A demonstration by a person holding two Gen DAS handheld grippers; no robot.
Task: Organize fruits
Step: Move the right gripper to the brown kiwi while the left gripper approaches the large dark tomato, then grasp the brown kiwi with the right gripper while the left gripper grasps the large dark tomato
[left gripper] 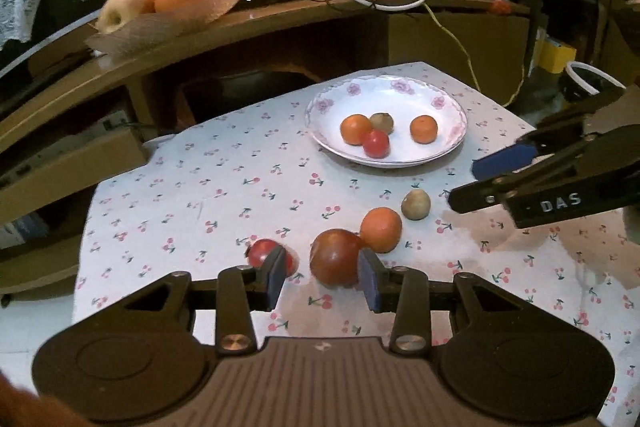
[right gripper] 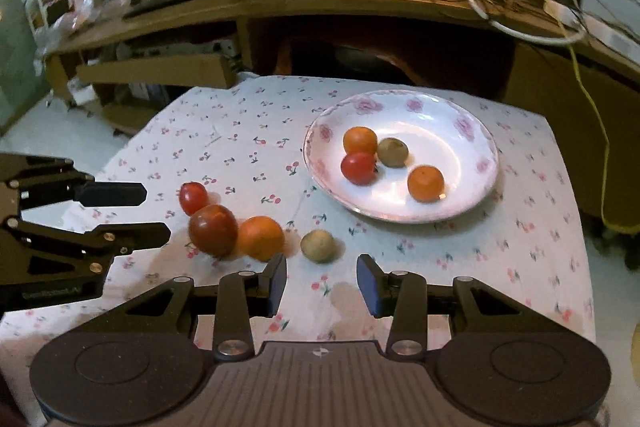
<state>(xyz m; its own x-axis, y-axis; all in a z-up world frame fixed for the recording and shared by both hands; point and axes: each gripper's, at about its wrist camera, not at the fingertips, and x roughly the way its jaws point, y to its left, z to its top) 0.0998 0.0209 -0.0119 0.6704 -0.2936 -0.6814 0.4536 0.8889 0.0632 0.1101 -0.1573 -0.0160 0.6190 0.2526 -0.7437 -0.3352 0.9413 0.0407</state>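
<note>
Midway through, judging by the count: four fruits already on the plate [left gripper: 452, 147], four left on the cherry-print tablecloth [left gripper: 192, 195].

Left wrist view first. Left gripper [left gripper: 324, 281] low over the cloth, fingers apart, nothing clamped. Large dark-red tomato [left gripper: 335, 258] just ahead of the gap, partly behind the right pad; small red tomato [left gripper: 266, 251] behind the left pad, off to the side. Contact with either pad: cannot tell. Beyond, one loose orange [left gripper: 381, 229] touching the big tomato, then one brownish kiwi [left gripper: 416, 204] a little apart. On the plate: two oranges, one kiwi, one small tomato. Right gripper [left gripper: 476, 183] entering from the right edge, fingers spread, hovering near the loose kiwi. Separate fruit pile on the back shelf [left gripper: 280, 23], not part of the sorting as far as can be judged.

Right wrist view next. Right gripper [right gripper: 322, 281] open and empty, loose kiwi [right gripper: 317, 246] just ahead of the gap, slightly left of centre. Same tally confirmed: on the cloth, small tomato [right gripper: 193, 197], big tomato [right gripper: 213, 230], orange [right gripper: 261, 238], kiwi; four on the plate [right gripper: 460, 211]. Left gripper [right gripper: 158, 213] coming in from the left, fingers parted, tips near the two tomatoes.

Likely step: picking up the next loose fruit. Next move probably calls for easing forward until the pads bracket one fruit alone, closing gently on soft skin, then lifting clear of the touching neighbours before carrying to the plate.
</note>
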